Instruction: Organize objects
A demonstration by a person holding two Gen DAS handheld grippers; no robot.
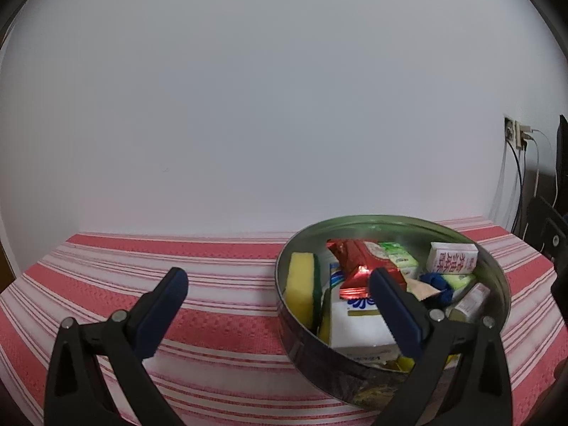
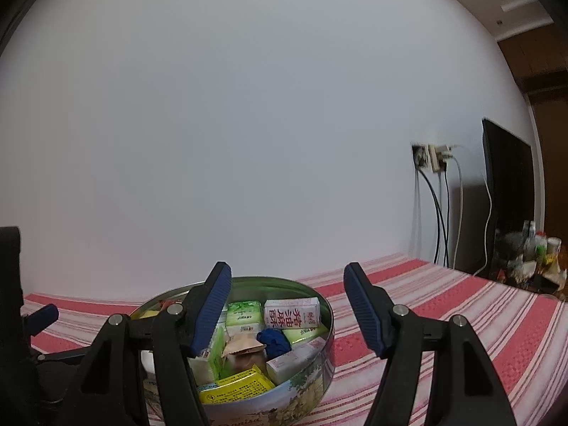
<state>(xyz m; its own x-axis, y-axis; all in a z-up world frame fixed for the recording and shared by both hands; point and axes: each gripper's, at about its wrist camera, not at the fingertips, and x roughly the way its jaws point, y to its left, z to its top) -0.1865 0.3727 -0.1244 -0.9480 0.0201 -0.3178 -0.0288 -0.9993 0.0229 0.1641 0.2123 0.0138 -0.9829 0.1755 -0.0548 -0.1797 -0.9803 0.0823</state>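
Round tin (image 1: pixel 390 365), packed with sponge (image 1: pixel 301 289), red packet (image 1: pixel 362 259) and small cartons, stands near the table's (image 1: pixel 198 284) right edge; left gripper (image 1: pixel 278 310) and right gripper (image 2: pixel 287 310) straddle its rim, wide open, empty, apparently positioned for picking.

surface (image 1: pixel 220 266): red and white stripes, in broad and thin bands
tin (image 2: pixel 312 383): silvery inside, printed scenery in greens and browns on its outer wall
sponge (image 1: pixel 300 289): yellow with a dark green side
wrapper (image 1: pixel 365 262): shiny red
small carton (image 2: pixel 293 314): white with red characters
green packets (image 2: pixel 245 314): pale green and white
yellow box (image 2: pixel 238 387): yellow with dark print
cloth ball (image 2: pixel 273 342): deep blue
left tongs (image 1: pixel 278 284): black arms, blue pads
right tongs (image 2: pixel 287 280): black arms, blue ribbed pads
wall (image 1: pixel 248 106): plain white
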